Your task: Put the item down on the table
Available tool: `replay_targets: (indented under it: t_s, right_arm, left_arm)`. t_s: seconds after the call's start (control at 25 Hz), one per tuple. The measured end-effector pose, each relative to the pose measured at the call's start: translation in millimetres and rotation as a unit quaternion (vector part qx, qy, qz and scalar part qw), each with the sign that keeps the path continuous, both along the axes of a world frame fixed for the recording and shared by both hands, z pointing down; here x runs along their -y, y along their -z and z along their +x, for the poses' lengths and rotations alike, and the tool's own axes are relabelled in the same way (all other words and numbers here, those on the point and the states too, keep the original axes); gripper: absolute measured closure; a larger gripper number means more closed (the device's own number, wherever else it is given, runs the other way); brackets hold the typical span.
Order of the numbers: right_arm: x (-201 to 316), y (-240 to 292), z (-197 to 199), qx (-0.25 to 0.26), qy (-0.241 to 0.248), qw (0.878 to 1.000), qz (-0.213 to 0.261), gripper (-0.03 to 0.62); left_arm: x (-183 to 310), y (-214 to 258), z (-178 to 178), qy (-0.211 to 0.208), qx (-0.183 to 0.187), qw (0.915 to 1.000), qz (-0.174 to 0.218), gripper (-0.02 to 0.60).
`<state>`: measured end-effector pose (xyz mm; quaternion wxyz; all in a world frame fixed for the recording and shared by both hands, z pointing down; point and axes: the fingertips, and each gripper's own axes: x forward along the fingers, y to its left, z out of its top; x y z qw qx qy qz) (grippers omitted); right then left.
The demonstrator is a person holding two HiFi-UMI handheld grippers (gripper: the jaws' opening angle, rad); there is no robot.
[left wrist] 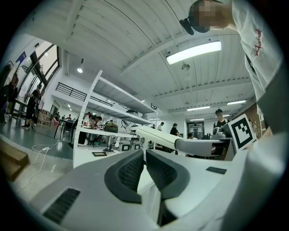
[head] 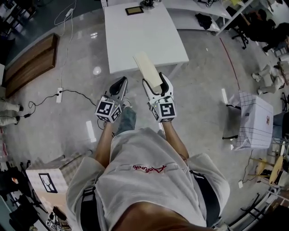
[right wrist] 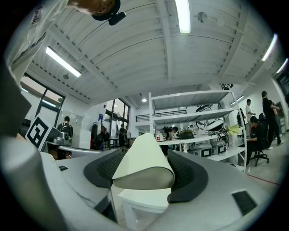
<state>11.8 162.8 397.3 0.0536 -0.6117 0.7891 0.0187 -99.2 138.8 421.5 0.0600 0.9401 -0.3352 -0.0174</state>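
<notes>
A long flat cream item sticks forward out of my right gripper, which is shut on its near end. It hangs over the floor just short of the near edge of the white table. In the right gripper view the item fills the gap between both dark pads. My left gripper is beside it on the left, shut and holding nothing. The left gripper view has its pads pressed together, with the item passing to the right.
A small dark frame lies at the table's far end. On the floor are a wooden bench at the left, a power strip with cable, a cloth-covered box at the right and a carton at the lower left.
</notes>
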Motion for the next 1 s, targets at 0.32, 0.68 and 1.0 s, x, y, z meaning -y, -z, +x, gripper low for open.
replay_targets:
  t_s: [0.32, 0.68, 1.0]
  right_arm:
    - [62.5, -5.2, 7.7, -0.008, -0.005, 1.0, -0.001, 0.281]
    - [128.6, 15.9, 17.7, -0.012, -0.017, 1.0, 0.006, 0.281]
    - [180.0, 26.7, 22.8, -0.015, -0.034, 0.999, 0.006, 0.281]
  left_arm:
    - [64.8, -6.4, 13.6, -0.014, -0.007, 0.9999, -0.002, 0.546]
    - [132.5, 11.7, 26.2, -0.029, -0.007, 0.9996, 0.001, 0.546]
    - [186.8, 17.9, 31.8, -0.042, -0.011, 0.9991, -0.001, 0.546]
